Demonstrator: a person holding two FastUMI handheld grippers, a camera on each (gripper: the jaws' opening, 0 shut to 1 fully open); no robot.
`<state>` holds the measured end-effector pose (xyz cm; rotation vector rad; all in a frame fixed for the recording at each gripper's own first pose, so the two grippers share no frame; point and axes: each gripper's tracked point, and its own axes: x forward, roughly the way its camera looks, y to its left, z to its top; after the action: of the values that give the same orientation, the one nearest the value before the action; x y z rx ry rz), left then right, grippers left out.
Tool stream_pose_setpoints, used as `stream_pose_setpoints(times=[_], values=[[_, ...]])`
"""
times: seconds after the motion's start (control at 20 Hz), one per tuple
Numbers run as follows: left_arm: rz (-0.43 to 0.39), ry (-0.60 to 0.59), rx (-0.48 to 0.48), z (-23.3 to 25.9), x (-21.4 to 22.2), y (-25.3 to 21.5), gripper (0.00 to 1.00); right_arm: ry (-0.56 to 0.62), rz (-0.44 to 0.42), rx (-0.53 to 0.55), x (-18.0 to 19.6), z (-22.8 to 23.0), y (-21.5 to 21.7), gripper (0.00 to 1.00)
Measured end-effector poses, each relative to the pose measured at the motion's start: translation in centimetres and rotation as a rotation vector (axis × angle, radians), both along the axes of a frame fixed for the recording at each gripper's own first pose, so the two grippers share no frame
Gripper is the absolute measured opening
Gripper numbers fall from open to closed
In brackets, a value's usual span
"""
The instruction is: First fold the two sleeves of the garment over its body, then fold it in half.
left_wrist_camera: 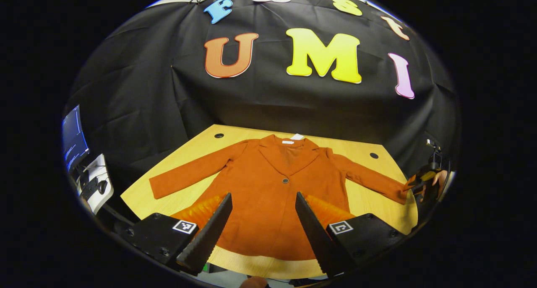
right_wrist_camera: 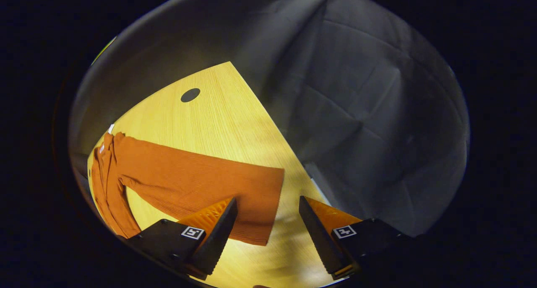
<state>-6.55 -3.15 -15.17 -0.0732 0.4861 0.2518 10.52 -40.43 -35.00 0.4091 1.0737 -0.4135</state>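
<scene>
A rust-orange jacket lies flat on the wooden table, collar at the far side, both sleeves spread out. My left gripper hangs open above the jacket's lower front, near the hem, nothing between its fingers. At the far right of the left gripper view the other gripper, held by a hand, sits at the cuff of the right sleeve. In the right gripper view that sleeve stretches leftward to the jacket body. My right gripper is open just above the cuff end.
A round cable hole lies in the table beyond the sleeve, two more near the far edge. The table edge runs close to the right of the cuff. A monitor and keyboard stand off the left.
</scene>
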Motion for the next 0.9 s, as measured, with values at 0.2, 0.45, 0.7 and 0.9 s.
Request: stream_pose_setpoints(times=[0.2, 0.45, 0.7, 0.9], values=[[0.023, 0.015, -0.015, -0.7, -0.5, 0.1, 0.98, 0.088, -0.090, 0.134, -0.1, -0.3, 0.1, 0.95], [0.058, 0.033, -0.027, -1.5, -0.5, 0.4, 0.98, 0.194, -0.132, 0.210, -0.2, -1.8, 0.7, 0.77], [0.075, 0.070, -0.031, -2.5, -1.0, 0.6, 0.98, 0.254, -0.115, 0.236, 0.0, -1.9, 0.5, 0.45], [0.094, 0.095, -0.026, -3.1, -1.6, 0.8, 0.98, 0.271, -0.113, 0.375, 0.9, -2.4, 2.7, 0.38]])
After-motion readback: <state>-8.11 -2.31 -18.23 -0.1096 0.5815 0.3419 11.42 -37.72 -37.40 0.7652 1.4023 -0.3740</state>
